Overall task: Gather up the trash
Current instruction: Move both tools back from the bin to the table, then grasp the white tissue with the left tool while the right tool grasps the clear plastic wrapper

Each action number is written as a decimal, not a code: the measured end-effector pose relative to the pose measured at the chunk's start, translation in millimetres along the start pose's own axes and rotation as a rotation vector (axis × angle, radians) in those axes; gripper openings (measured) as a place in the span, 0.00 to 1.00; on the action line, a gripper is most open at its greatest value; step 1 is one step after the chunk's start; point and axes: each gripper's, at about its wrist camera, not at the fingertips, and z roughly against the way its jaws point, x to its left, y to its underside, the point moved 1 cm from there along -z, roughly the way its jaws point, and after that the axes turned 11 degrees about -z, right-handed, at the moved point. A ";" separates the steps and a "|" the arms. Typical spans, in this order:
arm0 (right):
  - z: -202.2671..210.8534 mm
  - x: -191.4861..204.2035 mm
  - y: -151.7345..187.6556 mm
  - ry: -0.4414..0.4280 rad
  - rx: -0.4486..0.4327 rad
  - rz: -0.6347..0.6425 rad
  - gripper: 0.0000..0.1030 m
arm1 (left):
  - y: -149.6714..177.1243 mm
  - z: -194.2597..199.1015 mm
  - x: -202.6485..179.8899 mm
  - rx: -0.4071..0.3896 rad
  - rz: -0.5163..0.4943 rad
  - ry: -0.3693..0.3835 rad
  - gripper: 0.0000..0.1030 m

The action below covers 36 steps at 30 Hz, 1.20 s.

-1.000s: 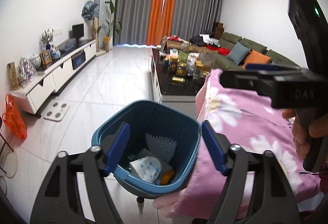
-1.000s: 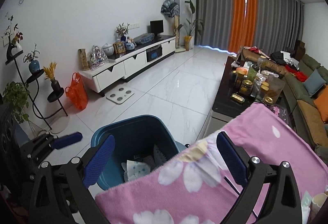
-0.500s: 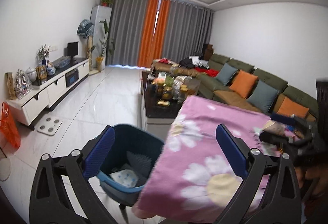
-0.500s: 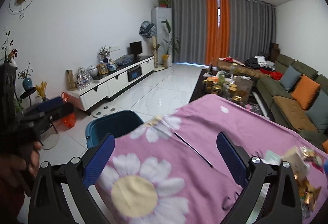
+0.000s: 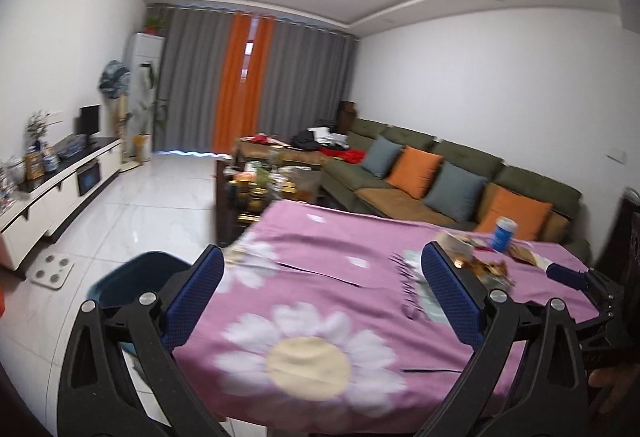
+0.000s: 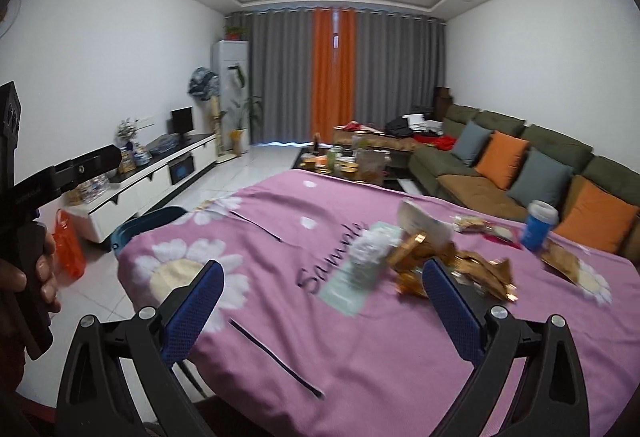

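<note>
A table under a pink daisy cloth [image 6: 304, 321] carries trash: gold wrappers [image 6: 424, 257], a white crumpled paper [image 6: 370, 243], a pale green paper [image 6: 352, 281], snack packets [image 6: 472, 224] and a blue cup [image 6: 538, 226]. My right gripper [image 6: 320, 301] is open and empty above the cloth, just short of the wrappers. My left gripper [image 5: 320, 297] is open and empty over the table's near left corner. The blue trash bin [image 5: 132, 281] stands on the floor left of the table; its rim also shows in the right wrist view [image 6: 148, 221].
A coffee table [image 6: 348, 161] crowded with jars stands beyond the table. A green sofa [image 6: 520, 165] with orange and grey cushions runs along the right. A white TV cabinet [image 6: 160, 173] lines the left wall, with an orange bag [image 6: 68, 249] and a scale [image 5: 50, 271] on the floor.
Both grippers have risen and swung right, from over the bin to over the tabletop. The trash on the cloth has come into view. Both stay open.
</note>
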 end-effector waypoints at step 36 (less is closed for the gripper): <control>-43.2 -122.6 8.6 0.210 0.156 -0.239 0.93 | 0.9 -165.4 -112.5 0.201 -0.164 0.291 0.94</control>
